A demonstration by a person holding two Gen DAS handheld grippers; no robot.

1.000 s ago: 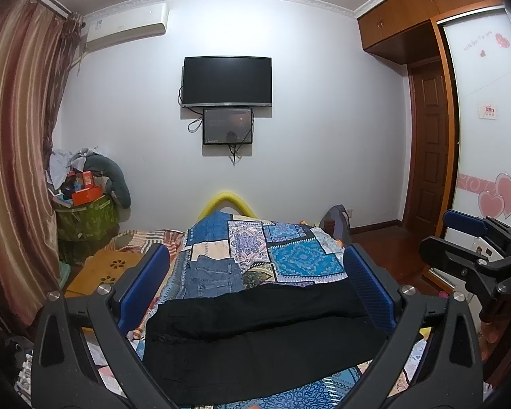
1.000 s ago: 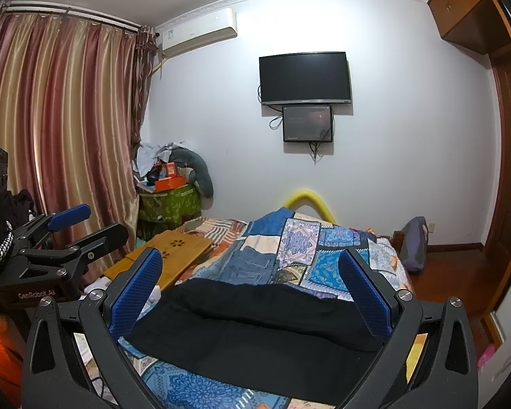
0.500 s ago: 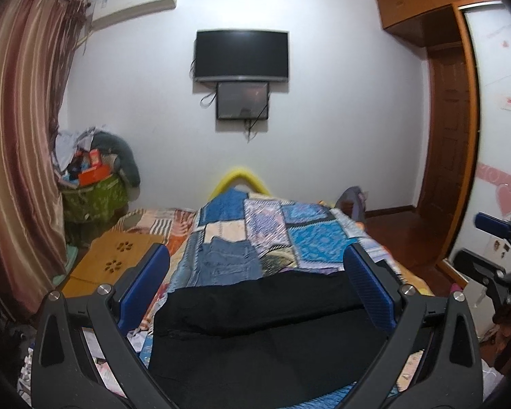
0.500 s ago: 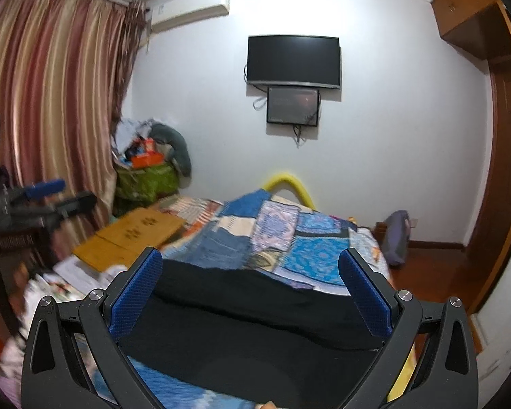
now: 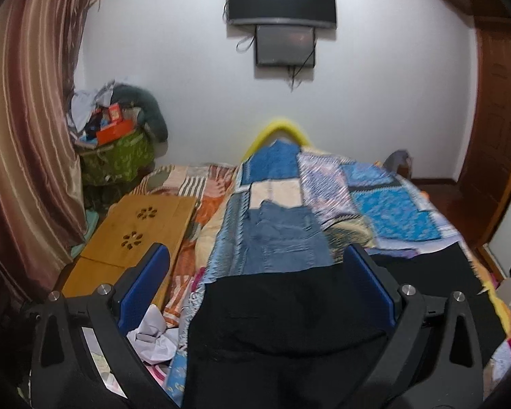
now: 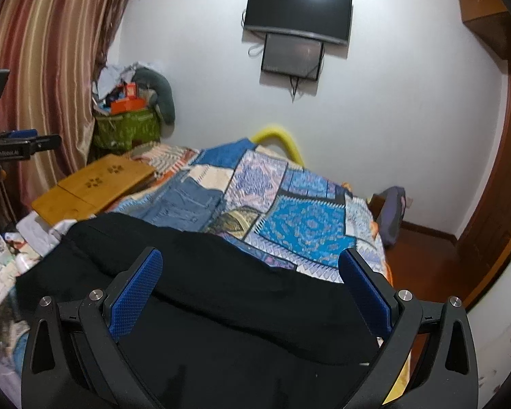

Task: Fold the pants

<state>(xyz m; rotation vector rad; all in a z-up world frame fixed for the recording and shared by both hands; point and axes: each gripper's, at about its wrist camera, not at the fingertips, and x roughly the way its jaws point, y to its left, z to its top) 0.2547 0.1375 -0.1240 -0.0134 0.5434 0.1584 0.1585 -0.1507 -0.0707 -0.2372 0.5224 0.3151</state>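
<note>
Black pants [image 5: 289,323] lie spread across the near end of a bed with a blue patchwork quilt [image 5: 385,204]. They also show in the right wrist view [image 6: 242,306], with a soft crease running across. My left gripper [image 5: 255,272] is open and empty, hovering above the left part of the pants. My right gripper [image 6: 250,272] is open and empty above their right part. Part of the left gripper [image 6: 20,145] shows at the left edge of the right wrist view.
Folded blue jeans [image 5: 282,238] lie on the quilt just beyond the black pants. A wooden lap table [image 5: 136,231] sits on the bed's left side. Curtains [image 5: 24,136] hang at left, a TV [image 5: 281,0] on the far wall, a wooden door [image 5: 494,129] at right.
Both grippers have tilted downward and moved closer over the pants. The left one has swung toward the left side of the bed. Both stay open and empty.
</note>
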